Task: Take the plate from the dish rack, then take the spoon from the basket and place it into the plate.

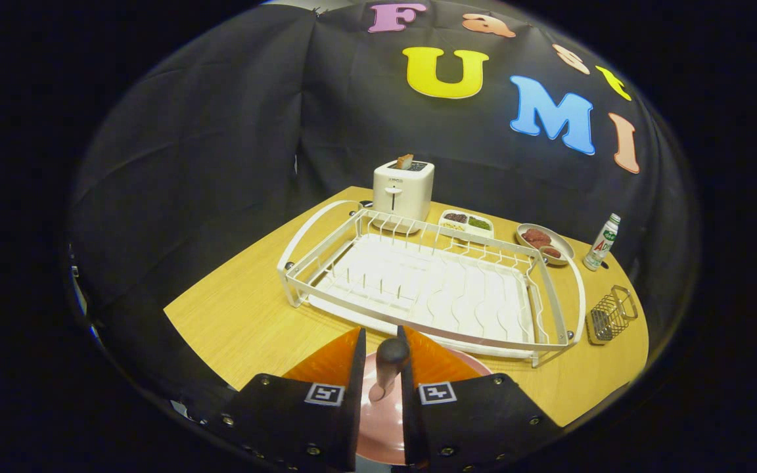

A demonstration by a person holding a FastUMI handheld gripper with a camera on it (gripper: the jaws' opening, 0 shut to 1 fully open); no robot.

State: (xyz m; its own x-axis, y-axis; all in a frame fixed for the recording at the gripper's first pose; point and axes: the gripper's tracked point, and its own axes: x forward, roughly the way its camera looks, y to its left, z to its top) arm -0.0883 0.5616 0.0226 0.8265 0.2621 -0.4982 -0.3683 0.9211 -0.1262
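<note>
The gripper (382,358) hangs over the pink plate (378,420), which lies flat on the wooden table (240,322) at its near edge, just in front of the white dish rack (431,282). Between the two orange fingers (336,358) stands a spoon (388,368) with a dark handle, its handle end up and its lower end pointing down at the plate. The jaws stand close together with the handle in the narrow gap. They look to be pinching it, though whether both pads truly press on it is hard to tell.

The rack is empty of dishes, and the plate sits clear of it, so the first part of the task looks done. Holding the spoon directly above the plate's middle suggests the last step is in hand: the spoon only needs lowering and letting go so that it lands inside the rim and does not slide onto the wood.

The gripper looks forward and down across the table, tilted toward the plate. The small wire basket (608,315) stands near the right edge, just past the rack's right end. A toaster (403,190), a divided food tray (465,223), a dish of meat (543,242) and a small bottle (602,243) line the far edge.
</note>
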